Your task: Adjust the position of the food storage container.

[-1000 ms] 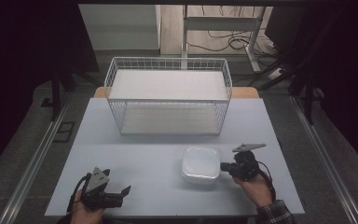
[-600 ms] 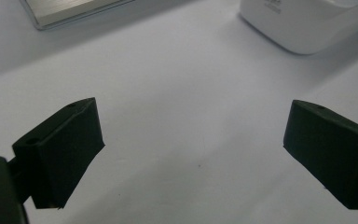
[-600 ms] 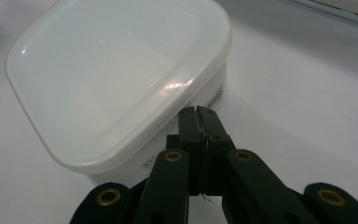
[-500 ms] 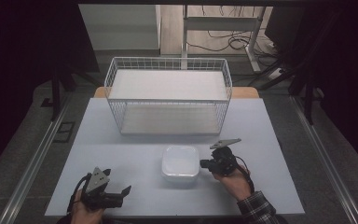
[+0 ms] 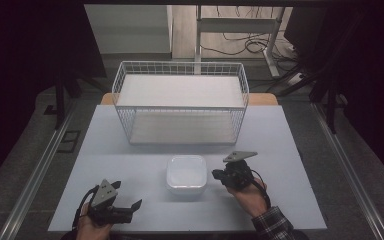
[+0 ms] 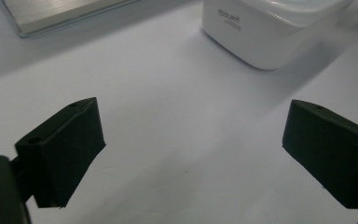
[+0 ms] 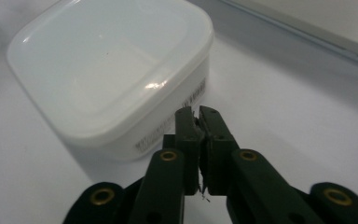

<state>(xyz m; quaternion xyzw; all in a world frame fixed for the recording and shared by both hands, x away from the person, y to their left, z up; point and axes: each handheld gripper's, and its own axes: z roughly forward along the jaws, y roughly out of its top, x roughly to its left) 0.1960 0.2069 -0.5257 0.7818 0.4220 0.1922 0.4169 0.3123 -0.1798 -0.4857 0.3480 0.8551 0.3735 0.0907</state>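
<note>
A white square lidded box [image 5: 186, 174] stands on the table's front middle. My right gripper [image 5: 216, 176] lies level just right of it, tips at the box's side wall. In the right gripper view its jaws [image 7: 196, 116] stand almost together; they have just been opening a sliver, with nothing between them, and the box [image 7: 107, 70] is right ahead. My left gripper [image 5: 132, 206] rests at the front left, apart from the box, its jaws wide open. The left gripper view shows bare table between its jaws [image 6: 193, 140] and the box [image 6: 270, 28] farther off.
A white wire basket [image 5: 180, 125] stands across the back of the pale table [image 5: 130, 145], its open top facing up. A metal rail [image 6: 65, 14] runs along the table edge. Dark floor and cables lie beyond.
The right gripper has moved left along the table, and the white box has slid left ahead of it towards the middle. The left gripper has stayed put.
</note>
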